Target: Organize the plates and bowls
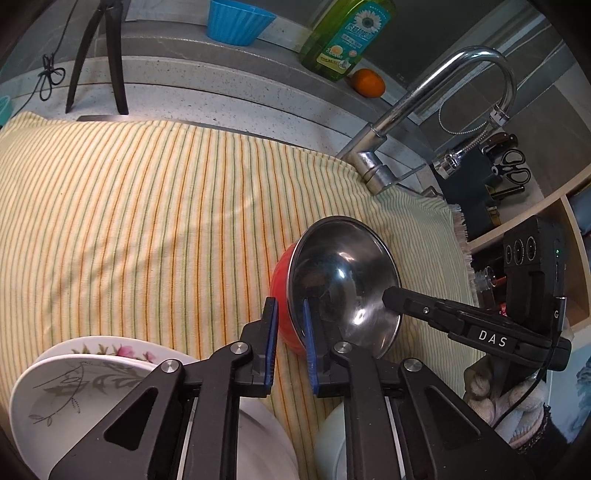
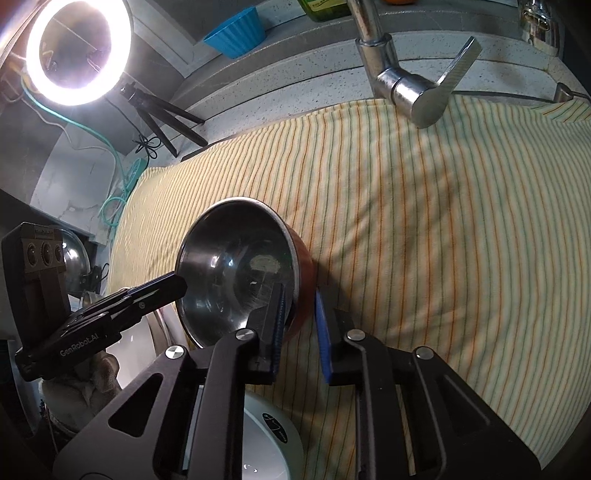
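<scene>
A bowl point(image 1: 343, 280), red outside and steel inside, is tilted on its edge over the yellow striped cloth point(image 1: 147, 221). My left gripper point(image 1: 290, 314) is shut on its near-left rim, one blue pad on the red outside and one inside. My right gripper point(image 1: 391, 295) comes in from the right and bites the opposite rim. In the right wrist view the bowl point(image 2: 236, 266) stands left of centre, with the right gripper point(image 2: 300, 306) shut on its right rim and the left gripper point(image 2: 177, 286) on its left rim. A floral plate point(image 1: 122, 350) and a white leaf-patterned bowl point(image 1: 74, 398) lie at lower left.
A chrome faucet point(image 1: 424, 110) rises behind the cloth, with a green soap bottle point(image 1: 343, 33), an orange point(image 1: 367, 83) and a blue cup point(image 1: 236, 22) on the ledge. A tripod point(image 1: 99, 55) stands at back left, a ring light point(image 2: 77, 48) glows, and a pale dish point(image 2: 269, 443) lies below.
</scene>
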Action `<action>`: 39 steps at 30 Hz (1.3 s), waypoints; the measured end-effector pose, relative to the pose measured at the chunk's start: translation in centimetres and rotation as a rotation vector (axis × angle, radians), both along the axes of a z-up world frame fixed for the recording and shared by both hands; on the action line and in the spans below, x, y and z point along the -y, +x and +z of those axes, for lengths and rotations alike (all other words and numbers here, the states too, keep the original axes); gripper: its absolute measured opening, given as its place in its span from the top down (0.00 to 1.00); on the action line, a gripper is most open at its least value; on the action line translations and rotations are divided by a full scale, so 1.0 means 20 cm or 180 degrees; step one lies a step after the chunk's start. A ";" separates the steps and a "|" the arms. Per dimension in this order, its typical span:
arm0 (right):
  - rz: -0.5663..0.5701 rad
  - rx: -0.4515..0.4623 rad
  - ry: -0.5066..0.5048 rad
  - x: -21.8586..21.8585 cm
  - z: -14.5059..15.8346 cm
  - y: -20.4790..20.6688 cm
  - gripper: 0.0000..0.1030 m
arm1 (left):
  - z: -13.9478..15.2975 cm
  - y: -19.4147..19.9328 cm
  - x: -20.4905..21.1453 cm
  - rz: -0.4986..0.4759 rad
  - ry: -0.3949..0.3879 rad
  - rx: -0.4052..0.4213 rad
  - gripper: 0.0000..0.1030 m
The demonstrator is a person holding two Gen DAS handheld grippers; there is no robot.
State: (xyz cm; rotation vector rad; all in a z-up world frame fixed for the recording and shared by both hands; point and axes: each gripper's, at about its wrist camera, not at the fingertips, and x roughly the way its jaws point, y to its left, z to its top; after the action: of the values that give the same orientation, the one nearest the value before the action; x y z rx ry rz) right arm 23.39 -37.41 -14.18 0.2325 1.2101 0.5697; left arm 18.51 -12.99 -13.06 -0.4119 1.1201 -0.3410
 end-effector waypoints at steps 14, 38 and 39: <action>-0.0057 0.0033 0.0005 0.00 0.05 -0.02 0.89 | 0.04 -0.01 0.00 -0.0022 -0.0046 0.0064 0.89; 0.0156 0.0375 0.0193 -0.32 0.43 -0.28 0.89 | 0.38 -0.32 -0.38 0.0302 -0.0202 0.0559 0.89; 0.0174 0.0380 0.0200 -0.34 0.44 -0.30 0.89 | 0.39 -0.35 -0.41 0.0332 -0.0206 0.0570 0.89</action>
State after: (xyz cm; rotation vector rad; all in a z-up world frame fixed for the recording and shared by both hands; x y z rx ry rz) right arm 17.45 -30.54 -5.41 0.2159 1.0868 0.6609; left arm 11.58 -4.76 -5.23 -0.4856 0.9112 -0.3166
